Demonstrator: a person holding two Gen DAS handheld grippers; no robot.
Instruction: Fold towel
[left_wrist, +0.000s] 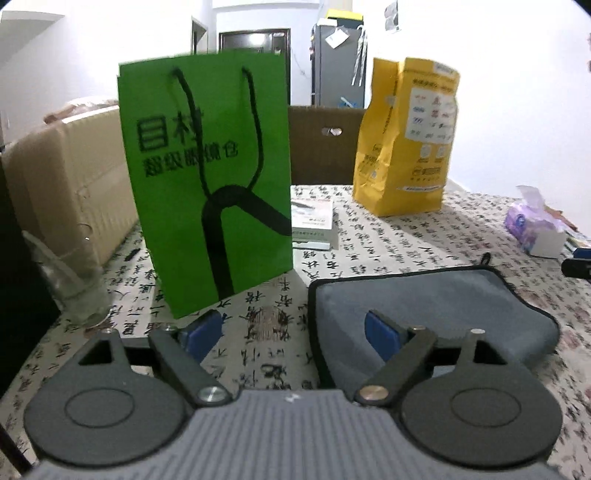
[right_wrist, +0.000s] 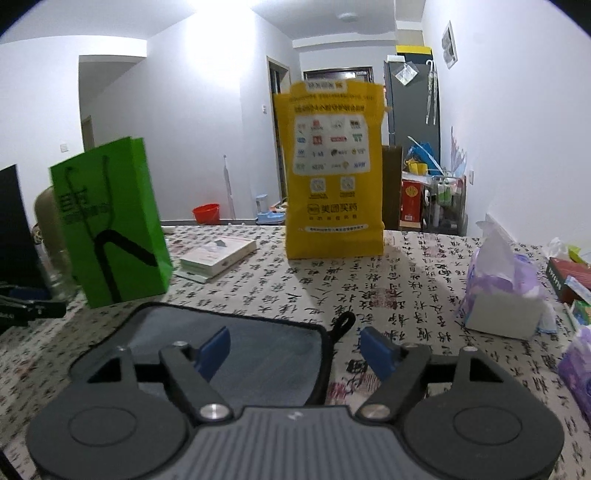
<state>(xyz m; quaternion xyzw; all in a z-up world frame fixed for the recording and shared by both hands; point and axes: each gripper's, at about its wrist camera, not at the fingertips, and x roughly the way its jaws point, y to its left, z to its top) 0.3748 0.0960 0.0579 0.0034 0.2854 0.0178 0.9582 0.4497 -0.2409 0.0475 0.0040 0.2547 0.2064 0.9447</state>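
The surface (right_wrist: 369, 280) has a cloth covered in black calligraphy with a few red stamps, and it's pretty busy up there. Behind it the room is white walls, a dark door at the far end of a hallway, and a grey fridge (right_wrist: 413, 110) on the right with stuff hung on it. There's a red bucket (right_wrist: 206, 213) on the floor past the far edge, and a rack of clutter by the right wall.

The towel (left_wrist: 436, 306) is grey with black trim and a little hanging loop, lying flat near the front edge and looking already doubled over. From the right wrist view the towel (right_wrist: 229, 332) sits front-left.

Left tongs (left_wrist: 295, 328) are released, jaws spread wide, the right blue pad over the towel's left edge and the left pad over bare cloth. Can't tell if they actually touch it. Right tongs (right_wrist: 295, 349) are also released, the left pad over the towel and the right one just past the loop.

Stuff in the way: a green bag (left_wrist: 210, 184) stands just behind the towel's left side, close to the left tongs. A yellow bag (left_wrist: 406, 140) stands further back. A book (right_wrist: 218, 254) lies between the two bags. A tissue pack (right_wrist: 502, 291) sits right of the towel, with more boxes past it. A glass (left_wrist: 70, 280) stands at the far left, next to a tan carton (left_wrist: 70, 177).
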